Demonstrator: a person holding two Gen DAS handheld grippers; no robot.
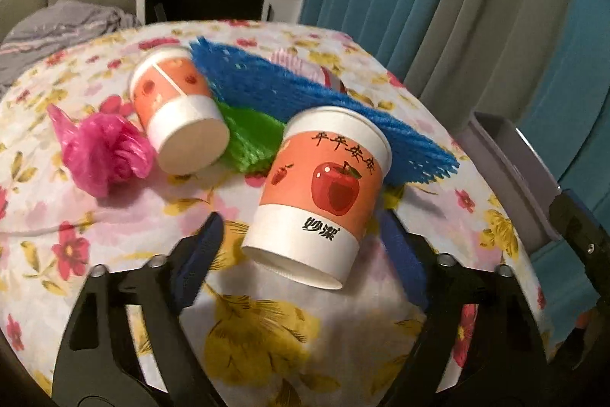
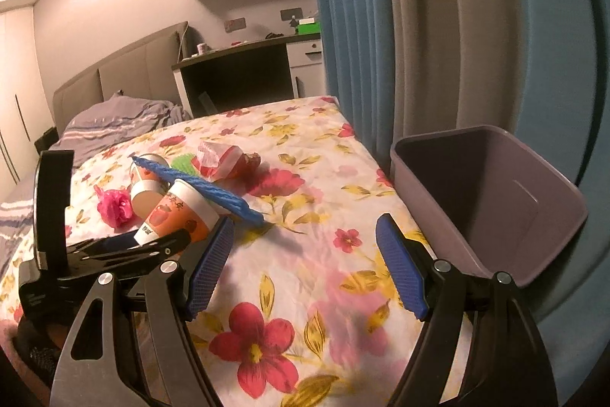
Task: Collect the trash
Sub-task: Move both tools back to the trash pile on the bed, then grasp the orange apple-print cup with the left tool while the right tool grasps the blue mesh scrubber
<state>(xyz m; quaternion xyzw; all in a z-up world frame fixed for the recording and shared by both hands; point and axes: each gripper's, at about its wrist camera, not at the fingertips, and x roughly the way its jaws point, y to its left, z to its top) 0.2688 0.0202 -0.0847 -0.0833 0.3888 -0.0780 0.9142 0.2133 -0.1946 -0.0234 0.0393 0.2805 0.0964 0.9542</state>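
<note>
A paper cup with an apple print (image 1: 320,193) lies tilted on the floral tablecloth (image 1: 248,330), leaning on a blue foam net (image 1: 305,94). My left gripper (image 1: 301,246) is open and straddles the cup's base, with a gap at the left pad (image 1: 198,254). A second apple cup (image 1: 179,117) lies on its side, next to a crumpled pink plastic bag (image 1: 103,155) and a green net (image 1: 251,136). A pink-white wrapper (image 2: 221,159) sits behind them. My right gripper (image 2: 305,254) hangs open over bare cloth, beside the purple bin (image 2: 495,216).
The purple bin (image 1: 507,163) stands at the table's right edge against a blue and grey curtain (image 2: 419,25). A bed with grey bedding (image 2: 114,117) and a dark desk (image 2: 236,79) lie beyond the table's far edge.
</note>
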